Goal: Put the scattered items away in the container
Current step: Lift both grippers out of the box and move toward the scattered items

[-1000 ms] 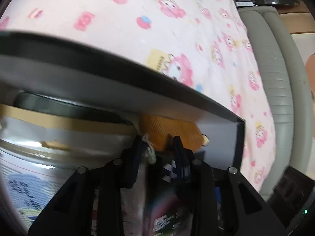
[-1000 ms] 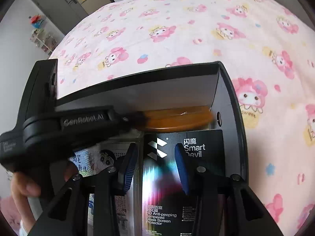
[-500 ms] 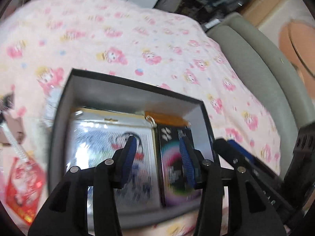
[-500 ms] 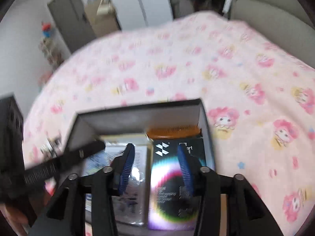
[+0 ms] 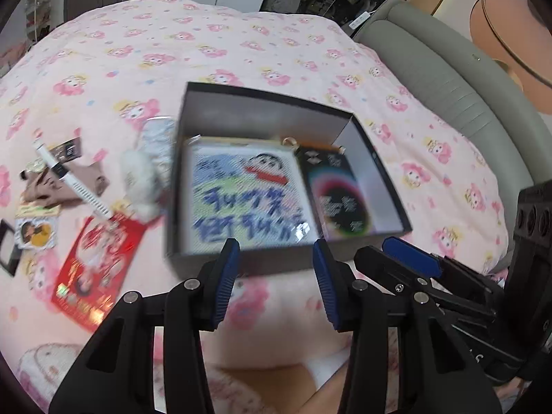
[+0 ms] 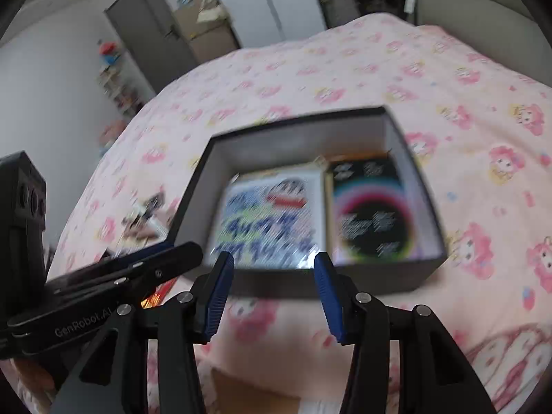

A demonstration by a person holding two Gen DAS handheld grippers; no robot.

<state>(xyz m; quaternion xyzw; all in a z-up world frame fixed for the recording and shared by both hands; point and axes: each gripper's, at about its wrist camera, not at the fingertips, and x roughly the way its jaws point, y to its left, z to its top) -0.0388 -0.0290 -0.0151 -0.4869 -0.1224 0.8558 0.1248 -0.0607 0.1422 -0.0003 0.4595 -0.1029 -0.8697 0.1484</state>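
A black open box (image 5: 262, 98) (image 6: 310, 284) lies on the pink bed cover. Inside are a cartoon picture pack (image 5: 241, 196) (image 6: 265, 220), a black screen-protector box (image 5: 336, 195) (image 6: 372, 210) and an orange comb (image 5: 315, 145) at the far wall. My left gripper (image 5: 274, 276) is open and empty, above the box's near edge. My right gripper (image 6: 272, 284) is open and empty, also near that edge. Scattered left of the box are a red packet (image 5: 95, 269), a white plush (image 5: 139, 183), a white watch strap (image 5: 74, 183) and a foil pack (image 5: 157, 138).
A grey padded headboard (image 5: 459, 96) runs along the bed's right side. More small cards (image 5: 34, 234) and a brown cloth (image 5: 58, 186) lie at the far left. The right gripper (image 5: 410, 262) shows in the left view, the left gripper (image 6: 103, 293) in the right view.
Both grippers have pulled back and up out of the box, from close over its contents to above its near edge. The scattered items left of the box have come into view.
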